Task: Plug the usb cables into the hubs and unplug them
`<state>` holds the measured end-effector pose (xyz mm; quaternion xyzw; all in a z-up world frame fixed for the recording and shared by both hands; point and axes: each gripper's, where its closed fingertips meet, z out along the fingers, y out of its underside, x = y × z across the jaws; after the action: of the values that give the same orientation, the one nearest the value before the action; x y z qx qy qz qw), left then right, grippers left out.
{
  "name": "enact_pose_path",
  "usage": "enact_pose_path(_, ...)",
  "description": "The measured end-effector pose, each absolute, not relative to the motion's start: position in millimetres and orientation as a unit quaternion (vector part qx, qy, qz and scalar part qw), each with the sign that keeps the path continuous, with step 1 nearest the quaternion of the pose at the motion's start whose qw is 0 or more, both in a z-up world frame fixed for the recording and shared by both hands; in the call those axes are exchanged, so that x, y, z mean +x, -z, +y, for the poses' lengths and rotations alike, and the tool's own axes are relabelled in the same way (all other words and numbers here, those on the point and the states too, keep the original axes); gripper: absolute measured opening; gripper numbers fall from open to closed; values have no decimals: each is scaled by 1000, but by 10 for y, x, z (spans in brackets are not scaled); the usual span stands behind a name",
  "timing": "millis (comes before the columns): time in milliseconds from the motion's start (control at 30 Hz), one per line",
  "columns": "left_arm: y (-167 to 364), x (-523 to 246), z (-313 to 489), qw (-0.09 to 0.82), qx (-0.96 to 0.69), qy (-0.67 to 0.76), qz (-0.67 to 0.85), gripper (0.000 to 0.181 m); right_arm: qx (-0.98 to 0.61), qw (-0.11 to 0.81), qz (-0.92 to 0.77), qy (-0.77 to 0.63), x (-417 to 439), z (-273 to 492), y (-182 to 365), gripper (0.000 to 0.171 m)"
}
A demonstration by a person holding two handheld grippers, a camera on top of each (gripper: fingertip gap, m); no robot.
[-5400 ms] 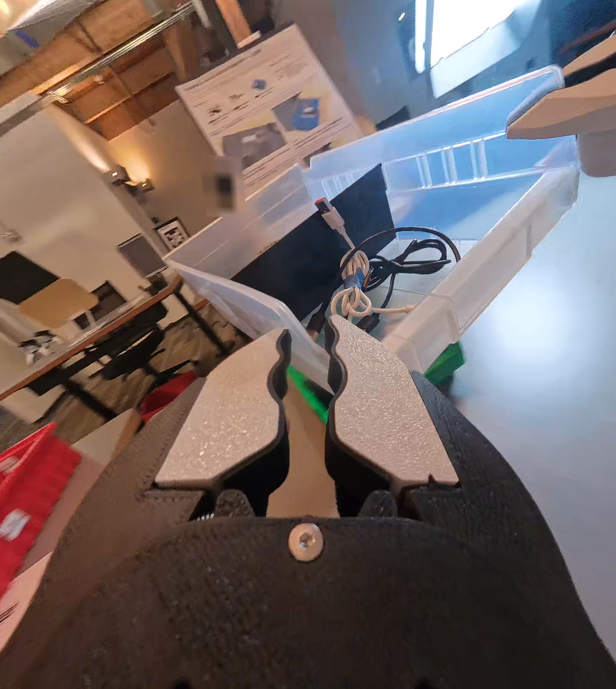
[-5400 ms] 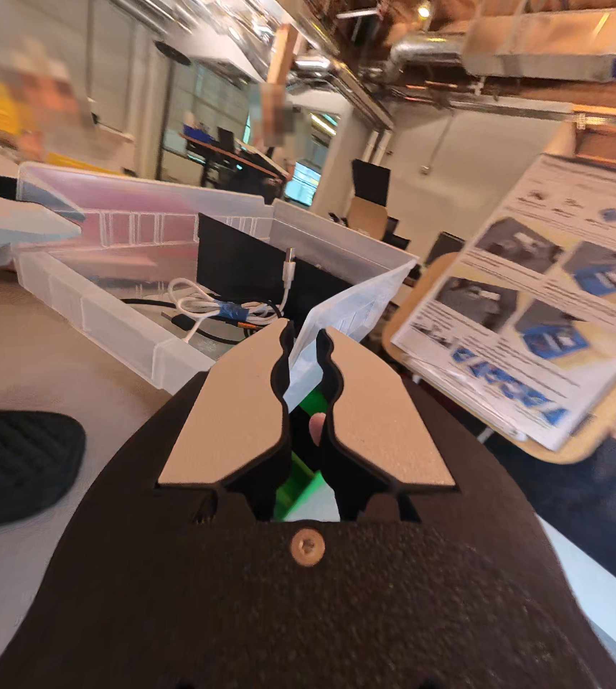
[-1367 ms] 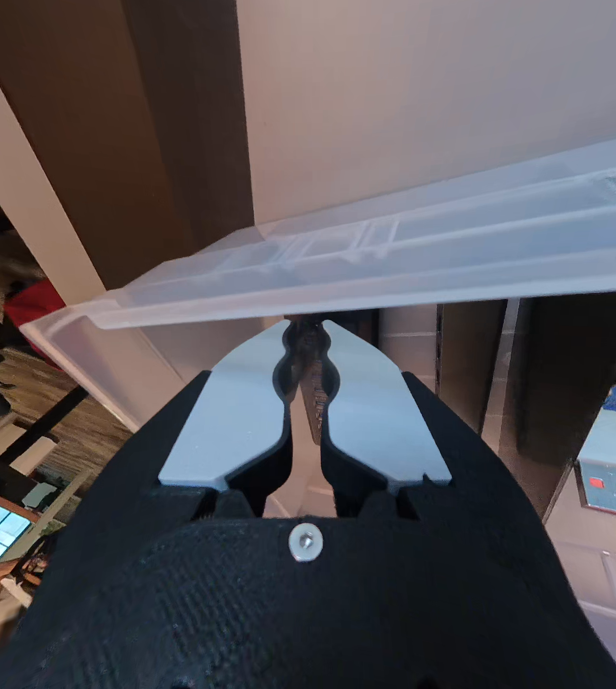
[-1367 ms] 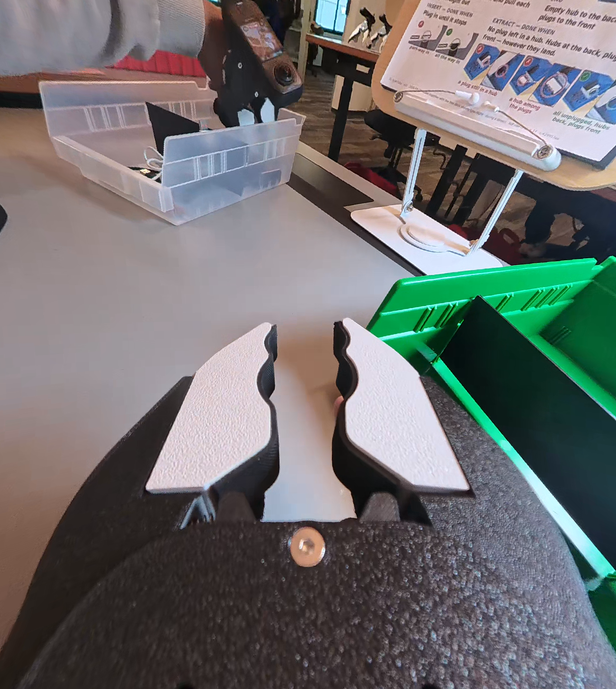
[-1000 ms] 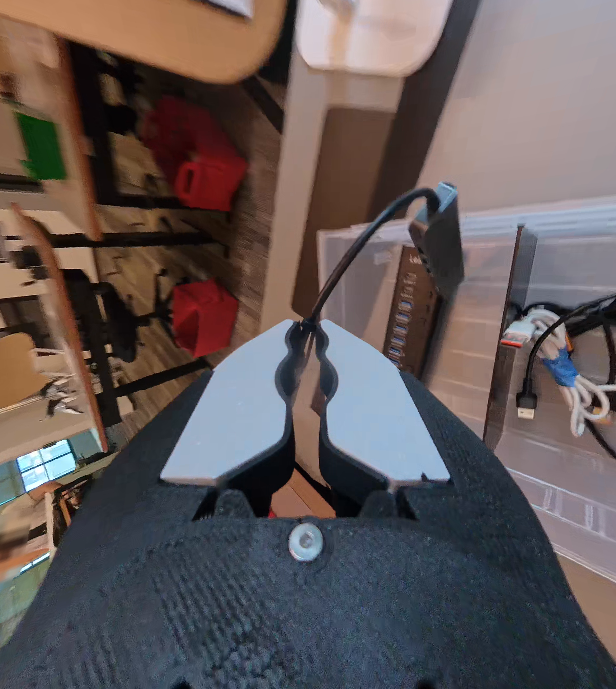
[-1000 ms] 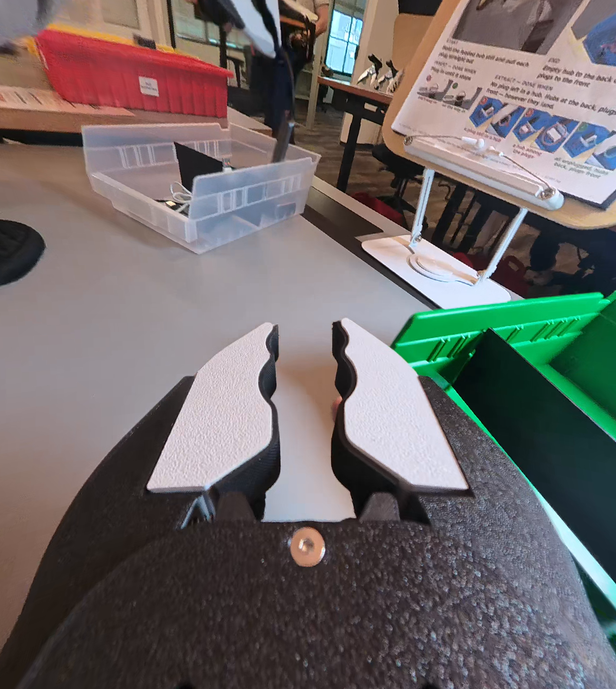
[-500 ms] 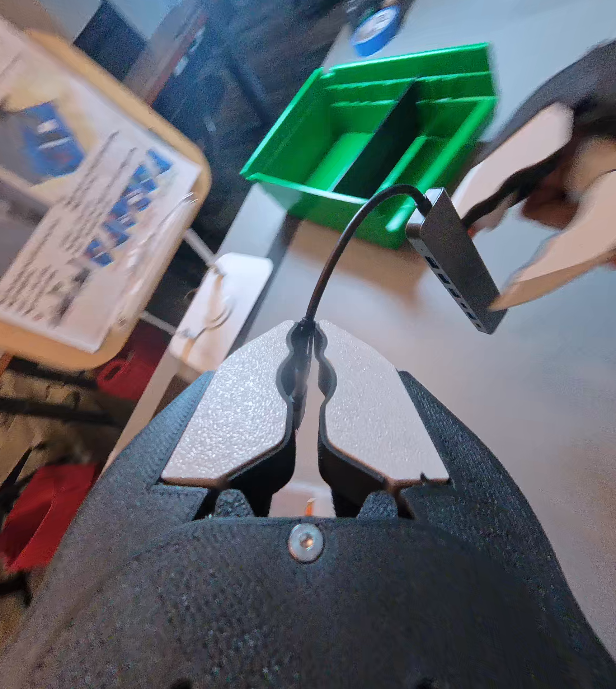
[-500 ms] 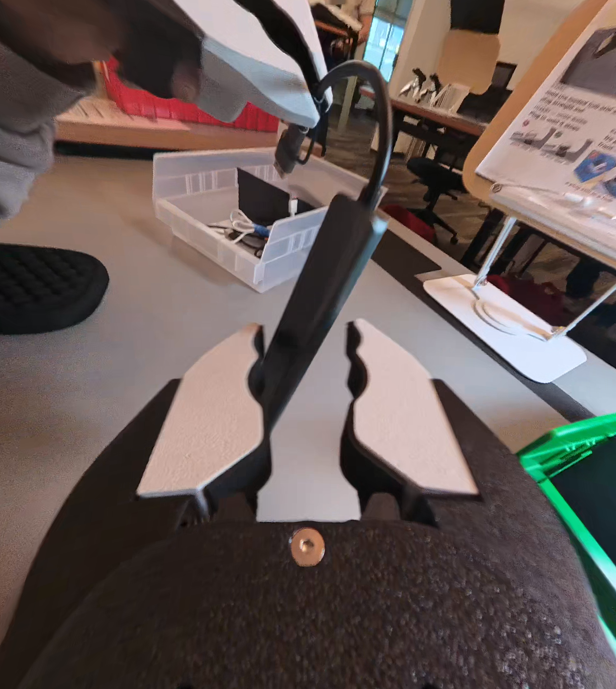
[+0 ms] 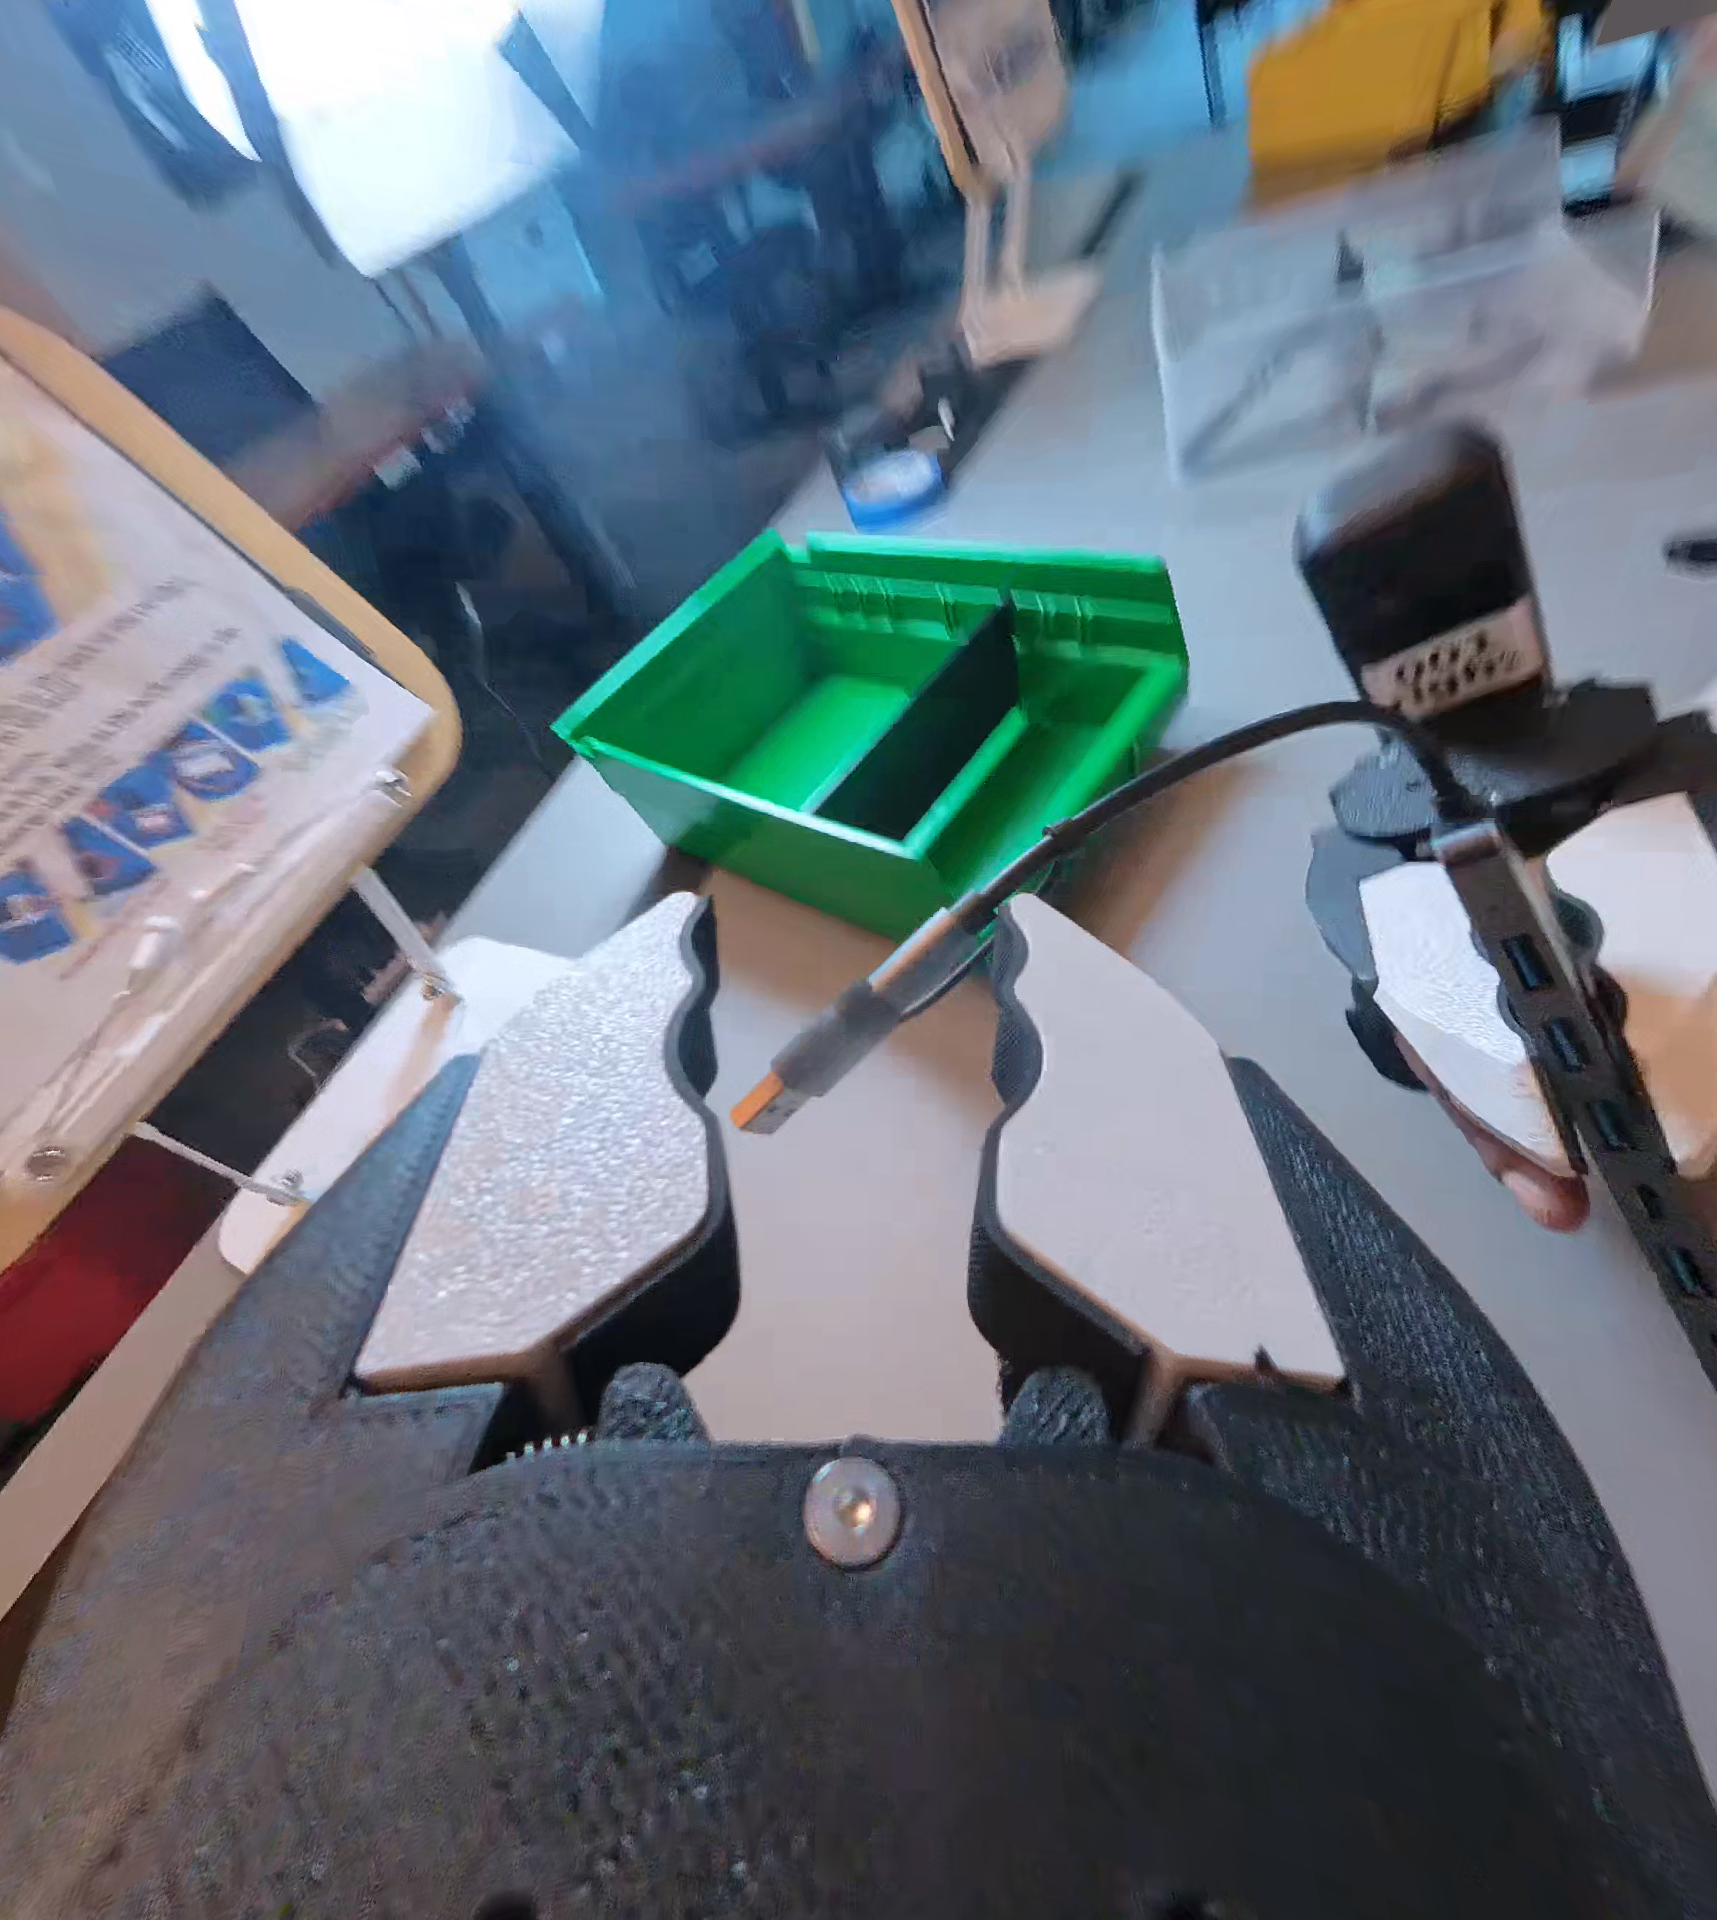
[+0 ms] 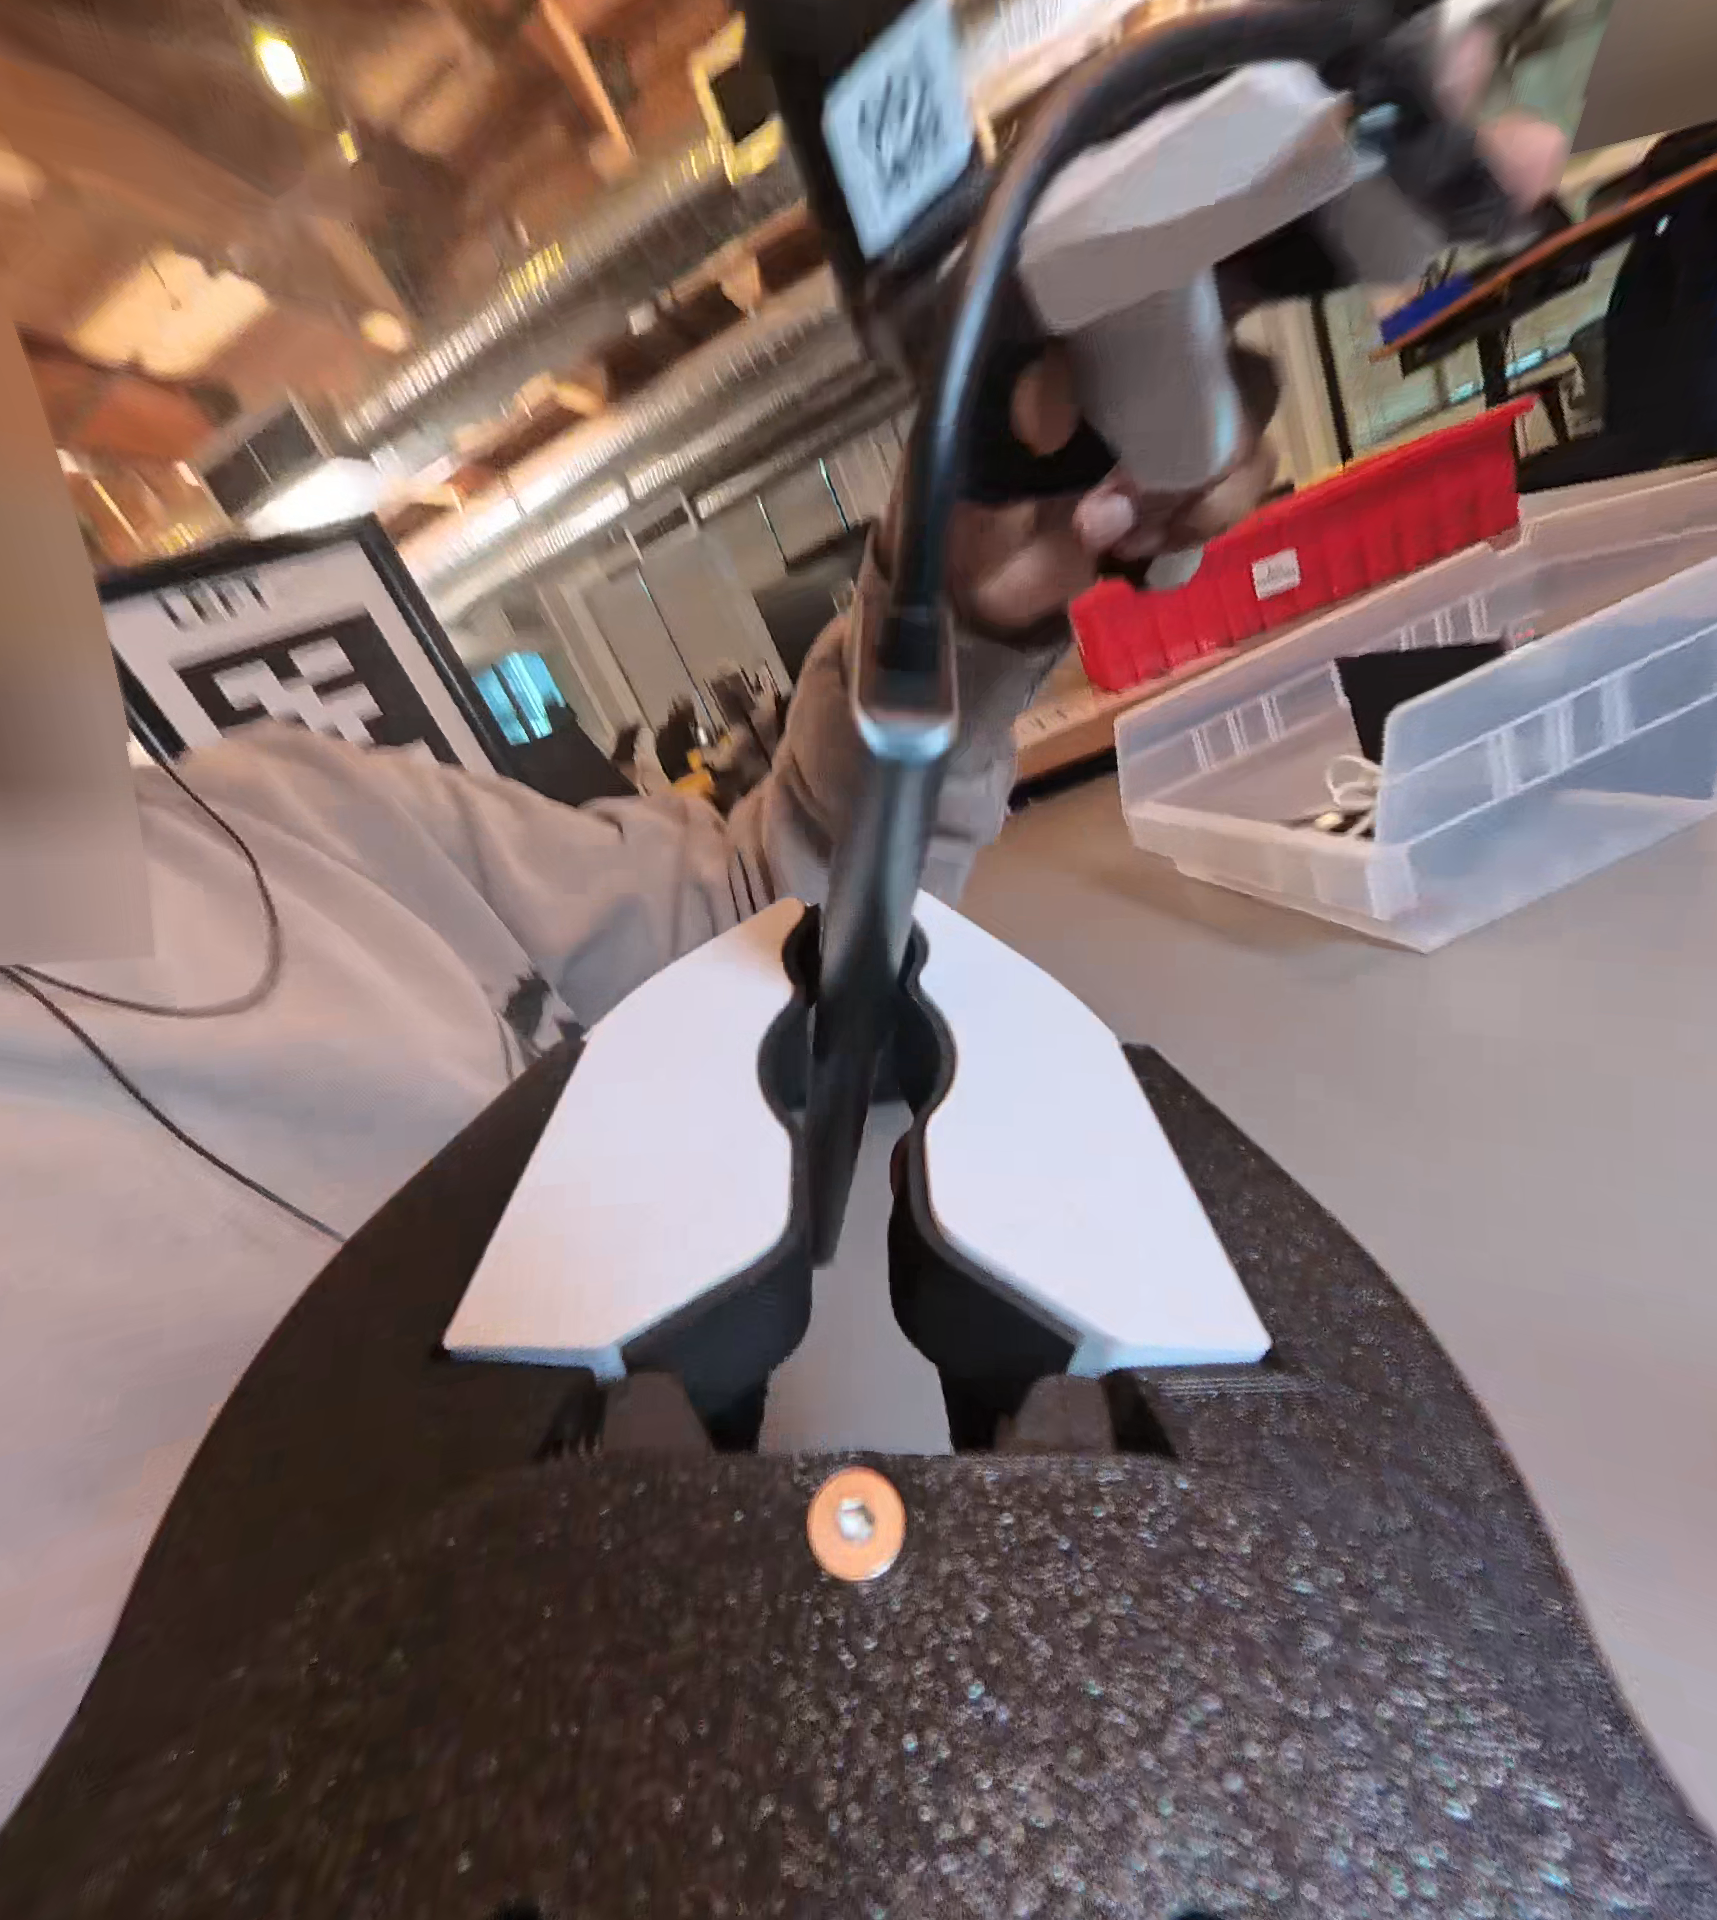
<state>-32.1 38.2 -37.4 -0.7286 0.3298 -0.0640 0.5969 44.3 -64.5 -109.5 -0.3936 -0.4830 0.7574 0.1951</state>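
Observation:
A slim dark grey USB hub (image 9: 1602,1122) with blue ports stands between the pads of my right gripper (image 9: 1612,1153), which is shut on it above the table. In the right wrist view the hub (image 10: 869,831) rises upright out of my shut right gripper (image 10: 859,925). The hub's black cable (image 9: 1228,748) arcs over to its silver and orange USB plug (image 9: 823,1049). The plug hangs between the fingers of my left gripper (image 9: 852,920), which is open and does not grip it. The left gripper's white fingers (image 10: 1145,312) show above the hub.
A green bin (image 9: 729,769) with a black divider sits on the grey table ahead. A clear bin (image 10: 1456,790) holding cables lies farther off, with a red bin (image 10: 1353,551) behind it. An instruction board (image 9: 106,779) on a stand is at the left. A person's grey sleeve (image 10: 366,883) lies left.
My left gripper has opened and let go of the cable's plug. My right gripper has closed on the hub, which stood loose between its open fingers before.

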Motion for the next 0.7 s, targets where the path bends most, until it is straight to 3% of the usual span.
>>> enact_pose_path(33, 294, -360, 334, 621, -714, 62, 317, 51, -391, 196, -460, -773, 469, -573, 1026, 11)
enact_pose_path(200, 234, -340, -99, 649, -683, 31, 335, 42, -394, 251, -381, -798, 568, -153, 815, 11)
enact_pose_path(400, 983, 132, -647, 574, -685, 121, 432, 31, -393, 355, -418, -738, 665, -7, 689, 11)
enact_pose_path(533, 1550, 440, -648, 492, -728, 266, 395, 34, -361, 401, -430, -724, 688, -103, 486, 11)
enact_pose_path(700, 1508, 931, -400, 548, -682, 323, 362, 46, -325, 436, -474, -693, 598, -438, 521, 10)
